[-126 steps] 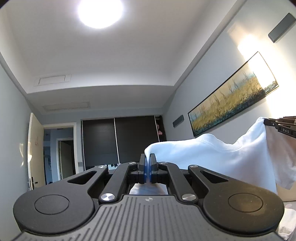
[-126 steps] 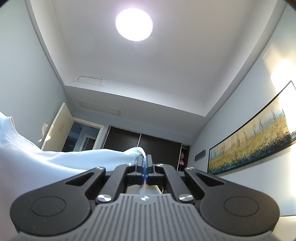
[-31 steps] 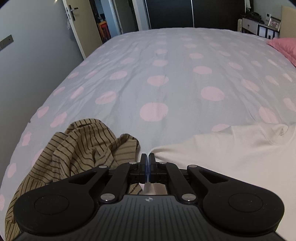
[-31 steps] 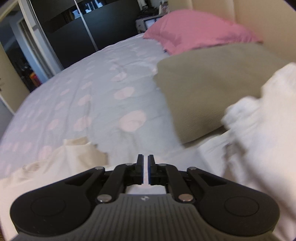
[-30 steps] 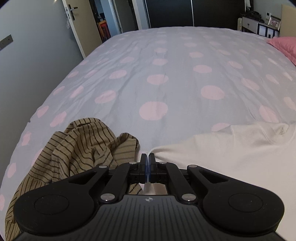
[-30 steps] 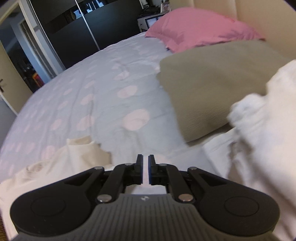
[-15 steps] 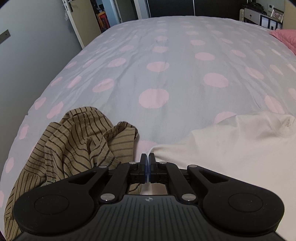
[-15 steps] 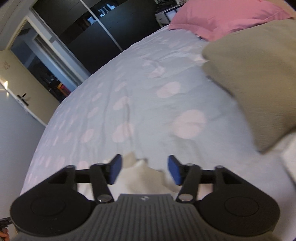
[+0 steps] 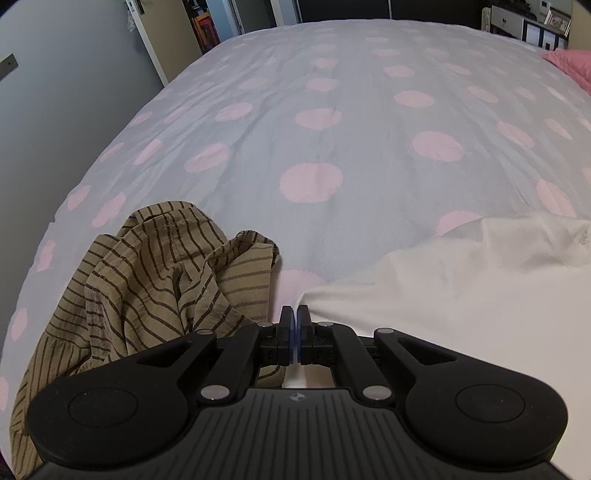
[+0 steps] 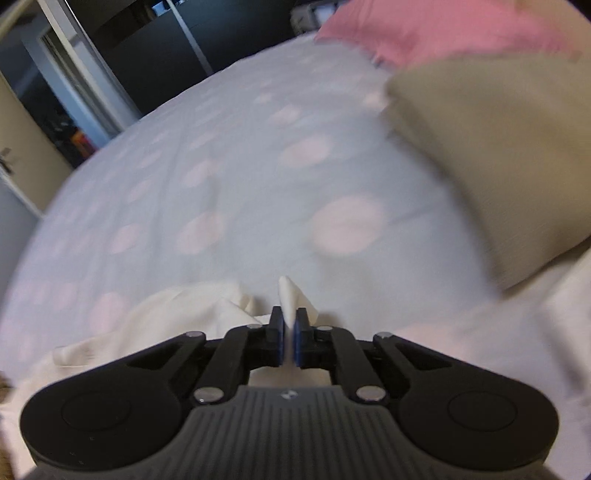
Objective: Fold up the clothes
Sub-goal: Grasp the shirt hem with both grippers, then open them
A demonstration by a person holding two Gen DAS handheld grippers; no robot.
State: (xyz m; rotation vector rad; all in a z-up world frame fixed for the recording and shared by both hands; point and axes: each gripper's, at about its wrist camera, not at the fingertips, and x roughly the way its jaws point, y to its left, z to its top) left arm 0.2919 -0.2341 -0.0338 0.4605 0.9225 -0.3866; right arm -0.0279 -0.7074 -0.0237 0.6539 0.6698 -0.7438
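A white T-shirt [image 9: 461,291] lies on the polka-dot bed, spread to the right in the left wrist view. My left gripper [image 9: 295,319] is shut on its near corner, low over the bed. In the right wrist view the same white T-shirt [image 10: 177,310] lies crumpled to the lower left. My right gripper [image 10: 289,321] is shut on a fold of it, and a white tip sticks up between the pads. That view is blurred by motion.
A crumpled tan striped shirt [image 9: 155,280] lies just left of my left gripper. The grey bedspread [image 9: 314,129] with pink dots stretches ahead. An olive pillow [image 10: 498,147] and a pink pillow [image 10: 443,29] lie at the right. A door and dark wardrobe stand beyond.
My right gripper opened half a second ago and has now shut on a fold of the white T-shirt. My left gripper kept its grip and shifted slightly forward.
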